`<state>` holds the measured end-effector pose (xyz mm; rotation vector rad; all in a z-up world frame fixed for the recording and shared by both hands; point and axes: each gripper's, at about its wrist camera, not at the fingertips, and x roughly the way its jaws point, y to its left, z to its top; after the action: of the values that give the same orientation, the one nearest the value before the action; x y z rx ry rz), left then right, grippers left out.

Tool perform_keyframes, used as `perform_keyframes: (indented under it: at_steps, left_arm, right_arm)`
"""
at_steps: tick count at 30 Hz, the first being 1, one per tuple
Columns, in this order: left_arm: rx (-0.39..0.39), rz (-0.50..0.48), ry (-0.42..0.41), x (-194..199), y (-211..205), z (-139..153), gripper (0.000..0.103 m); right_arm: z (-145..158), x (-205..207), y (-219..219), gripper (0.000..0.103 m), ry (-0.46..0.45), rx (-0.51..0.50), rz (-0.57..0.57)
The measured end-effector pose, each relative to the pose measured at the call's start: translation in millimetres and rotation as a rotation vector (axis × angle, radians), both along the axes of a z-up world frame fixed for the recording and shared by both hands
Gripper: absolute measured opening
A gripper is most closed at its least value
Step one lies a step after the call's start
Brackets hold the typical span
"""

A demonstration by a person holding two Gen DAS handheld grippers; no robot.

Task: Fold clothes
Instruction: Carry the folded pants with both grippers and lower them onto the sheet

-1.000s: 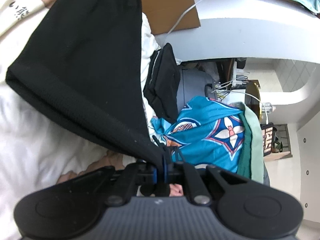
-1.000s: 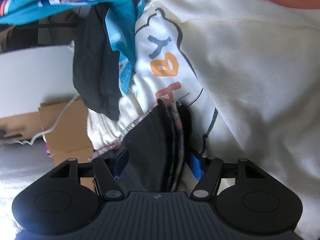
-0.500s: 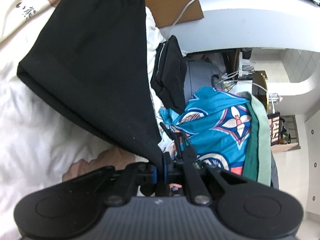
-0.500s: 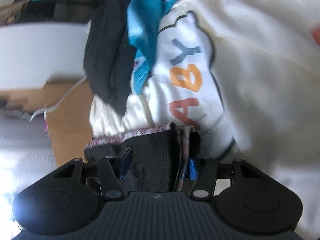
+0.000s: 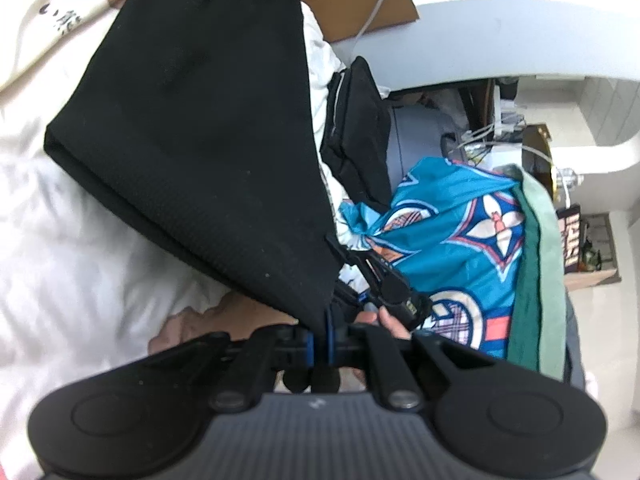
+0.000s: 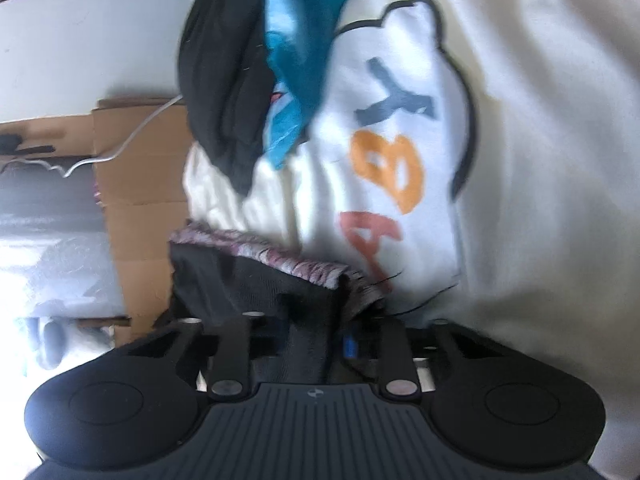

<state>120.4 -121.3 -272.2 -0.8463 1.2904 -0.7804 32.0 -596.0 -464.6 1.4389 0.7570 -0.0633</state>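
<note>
Since a second back, black garment [image 5: 208, 120] swung wider to 11 o'clock; right gripper [image 6: 316, 344] pushed closer to the cream printed bedding [image 6: 520, 160].

Left gripper [image 5: 320, 340] is clamped on one garment corner, right gripper is clamped on a bunched hem with purple trim; cloth is held stretched above the bedding. Step judged: spreading before a fold. Next: corners are to be levelled and laid flat, clear of the blue patterned cloth [image 5: 460, 240] at 3 o'clock.

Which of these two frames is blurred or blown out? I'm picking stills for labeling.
Right wrist view: motion-smeared, the lettered cream fabric soft, lower-left corner overexposed. Left wrist view: sharper, the black garment shows its rib texture; fisheye bends the white ledge.
</note>
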Motion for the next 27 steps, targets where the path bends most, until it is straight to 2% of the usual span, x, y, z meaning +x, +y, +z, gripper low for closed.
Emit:
perform_keyframes:
  at_steps: [2,4,8,12,17,22,27]
  left_arm:
    - [0.007,-0.007,-0.004,0,1,2,0.006]
    - [0.014,-0.018,-0.010,0,2,5,0.006]
    - [0.036,-0.055,-0.026,1,8,14,0.006]
    - [0.074,-0.147,-0.074,2,15,33,0.006]
    - [0.126,-0.210,-0.146,3,37,60,0.006]
    - [0.137,-0.198,-0.127,5,72,78,0.006]
    - [0.140,-0.230,-0.159,6,94,102,0.006]
  right_arm:
    - [6,-1,4,0.007,0.001,-0.026,-0.012]
    - [20,-2,11,0.006,-0.018,-0.078,-0.012]
    - [52,-16,25,0.005,-0.057,-0.104,-0.024]
    - [86,-31,42,0.005,-0.086,-0.126,-0.023]
    - [119,-48,58,0.005,-0.110,-0.121,-0.071]
    - [141,-60,80,0.005,-0.125,-0.071,-0.145]
    - [166,-76,107,0.005,-0.141,-0.067,-0.187]
